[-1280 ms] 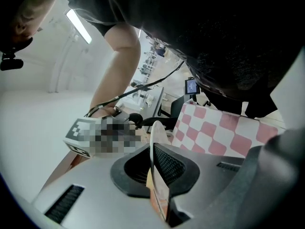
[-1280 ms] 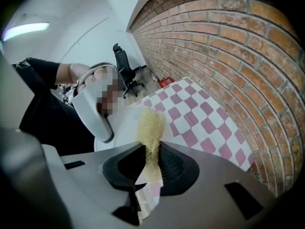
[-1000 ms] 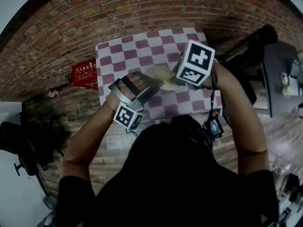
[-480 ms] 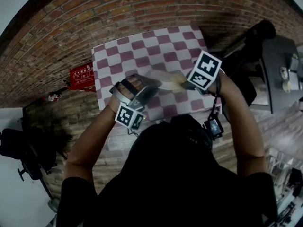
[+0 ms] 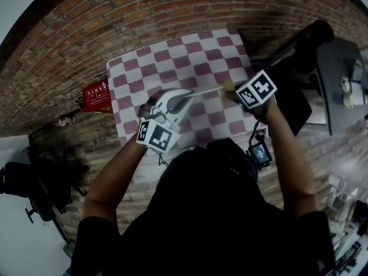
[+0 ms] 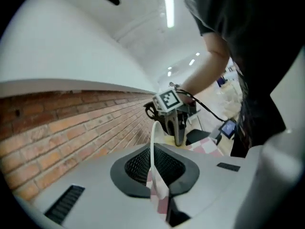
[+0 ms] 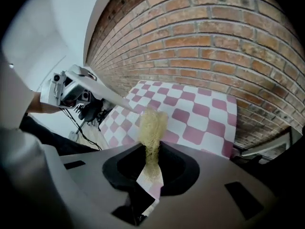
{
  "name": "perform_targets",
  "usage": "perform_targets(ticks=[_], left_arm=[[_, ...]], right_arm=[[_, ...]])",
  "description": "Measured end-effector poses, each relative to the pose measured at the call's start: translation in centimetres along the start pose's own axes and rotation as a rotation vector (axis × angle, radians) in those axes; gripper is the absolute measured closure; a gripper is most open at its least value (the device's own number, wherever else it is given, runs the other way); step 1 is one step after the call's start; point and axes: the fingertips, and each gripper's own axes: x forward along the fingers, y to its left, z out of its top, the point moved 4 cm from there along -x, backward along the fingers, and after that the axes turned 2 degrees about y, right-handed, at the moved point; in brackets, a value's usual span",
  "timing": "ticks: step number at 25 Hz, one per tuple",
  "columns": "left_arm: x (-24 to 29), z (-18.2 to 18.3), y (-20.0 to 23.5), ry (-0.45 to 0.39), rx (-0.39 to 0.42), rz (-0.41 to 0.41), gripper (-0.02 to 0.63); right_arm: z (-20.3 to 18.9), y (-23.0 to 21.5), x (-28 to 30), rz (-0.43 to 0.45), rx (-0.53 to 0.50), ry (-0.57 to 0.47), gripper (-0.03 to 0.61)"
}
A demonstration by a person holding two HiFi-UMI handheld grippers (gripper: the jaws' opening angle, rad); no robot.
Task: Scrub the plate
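Red brickwork backs a table spread with a pink-and-white checked cloth. Over it the left tool is clamped on the rim of a white plate — jaws nearly together, the plate turned on edge. The right tool pinches a yellow fibrous scrubber, its tip near the plate's far edge — whether they touch can't be judged.
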Motion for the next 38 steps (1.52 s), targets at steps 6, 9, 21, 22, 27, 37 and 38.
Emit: perform_targets(ticks=[6, 9, 21, 22, 27, 37, 38], left_arm=[[1.8, -2.7, 1.3, -0.025, -0.514, 0.017, 0.592], [2.9, -5.0, 1.1, -0.018, -0.772, 0.022, 0.592], [7.1, -12.6, -3.8, 0.081, -1.410, 0.052, 0.592], [7.4, -13.3, -4.3, 0.093, -1.449, 0.060, 0.592], [8.5, -16.0, -6.6, 0.132, -1.601, 0.080, 0.592], [10.0, -21.0, -11.3, 0.248, -1.809, 0.121, 0.592], [10.1, -21.3, -11.5, 0.256, -1.820, 0.125, 0.592]], right_arm=[[-1.0, -1.0, -0.6, -0.058, 0.021, -0.126, 0.506], [-2.0, -1.8, -0.5, -0.083, 0.046, -0.172, 0.506], [-3.9, -2.9, 1.5, -0.039, 0.087, -0.240, 0.505], [-4.0, -3.1, 1.6, -0.036, 0.090, -0.240, 0.505], [-5.4, -3.8, 2.5, -0.005, 0.099, -0.209, 0.505], [-6.7, -6.3, 3.1, 0.040, 0.108, -0.165, 0.505], [-6.7, -6.6, 3.0, 0.041, 0.108, -0.165, 0.505]])
